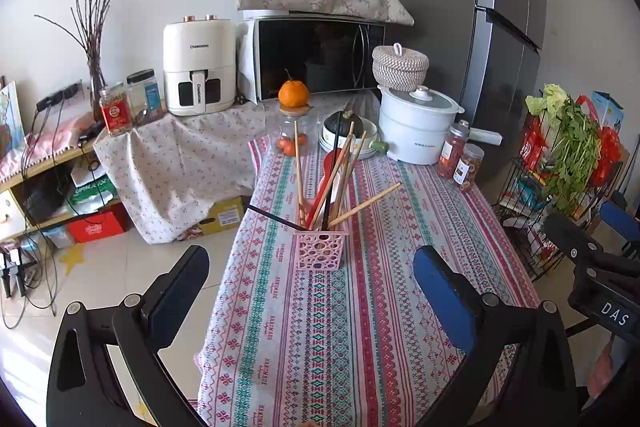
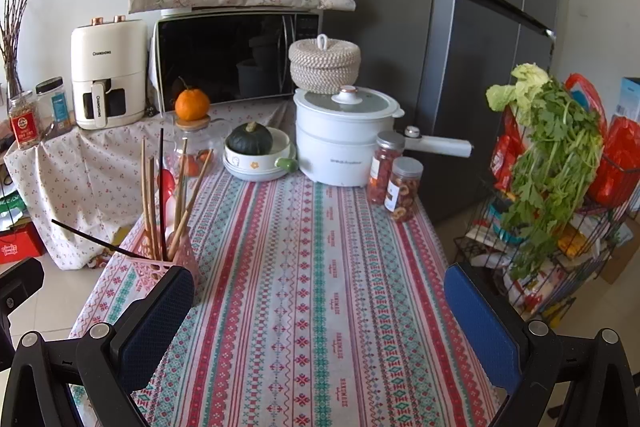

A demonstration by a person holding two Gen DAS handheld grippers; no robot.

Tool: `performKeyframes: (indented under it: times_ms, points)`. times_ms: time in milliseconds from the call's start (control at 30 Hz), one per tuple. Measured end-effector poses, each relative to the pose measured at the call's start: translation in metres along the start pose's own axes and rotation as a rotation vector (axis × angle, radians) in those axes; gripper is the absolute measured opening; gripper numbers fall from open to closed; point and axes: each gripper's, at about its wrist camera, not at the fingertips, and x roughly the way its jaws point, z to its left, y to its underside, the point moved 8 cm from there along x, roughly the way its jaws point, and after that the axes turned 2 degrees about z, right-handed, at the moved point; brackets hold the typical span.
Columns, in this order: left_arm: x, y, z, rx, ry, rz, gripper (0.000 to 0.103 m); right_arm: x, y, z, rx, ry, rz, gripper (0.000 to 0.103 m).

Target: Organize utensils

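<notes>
Both tongs wide open, empty, pink utensil holder (image 1: 321,249) ahead between left tongs (image 1: 312,279), beside right tongs (image 2: 320,291)

Ahead of you, upper centre: a microwave (image 2: 236,57) under floral cloth, a cream air fryer (image 2: 109,73) at its left, white pot (image 2: 340,139) centre-right, leafy greens (image 2: 556,147) far right.

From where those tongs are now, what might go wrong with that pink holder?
The pink holder is light and crowded with leaning chopsticks; a bump could tip it over. The black chopstick sticks far out sideways and could catch the left tongs. It also stands near the table edge.
</notes>
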Motion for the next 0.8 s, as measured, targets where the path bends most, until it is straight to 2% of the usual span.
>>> performKeyframes:
  times_ms: [800]
  points:
    - [0.001,0.0012,-0.0034,-0.002,0.006,0.005,0.103,0.0012,0.0005,0.0008,-0.005,0.0,0.007,0.103]
